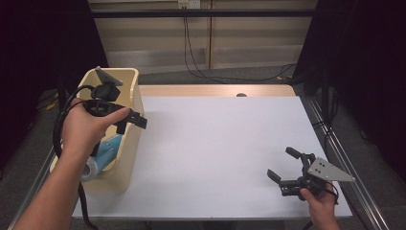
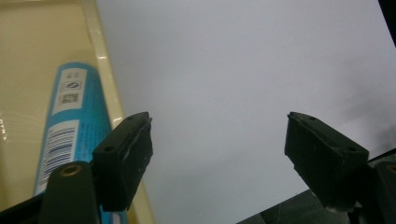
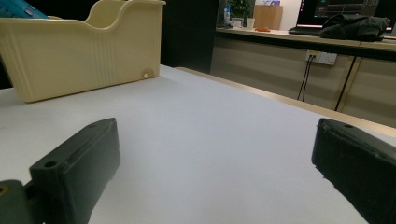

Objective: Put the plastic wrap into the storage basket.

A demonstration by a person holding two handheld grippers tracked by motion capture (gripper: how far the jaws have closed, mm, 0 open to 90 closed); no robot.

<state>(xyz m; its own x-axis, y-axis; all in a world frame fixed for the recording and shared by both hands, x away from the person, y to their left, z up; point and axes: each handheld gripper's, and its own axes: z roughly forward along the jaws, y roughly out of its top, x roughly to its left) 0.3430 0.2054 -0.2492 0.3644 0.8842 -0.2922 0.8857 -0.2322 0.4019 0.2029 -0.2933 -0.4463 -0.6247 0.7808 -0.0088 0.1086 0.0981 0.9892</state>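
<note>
One cream plastic bin stands at the left edge of the one white table, and every other count is placed from that bin. Inside it lie two things, one blue tube with a printed label and one roll of clear tape at the bin's near end. Two hand-held grippers are at work, the left gripper just over the bin's right wall and the right gripper well apart from the bin, near the table's right front corner
</note>
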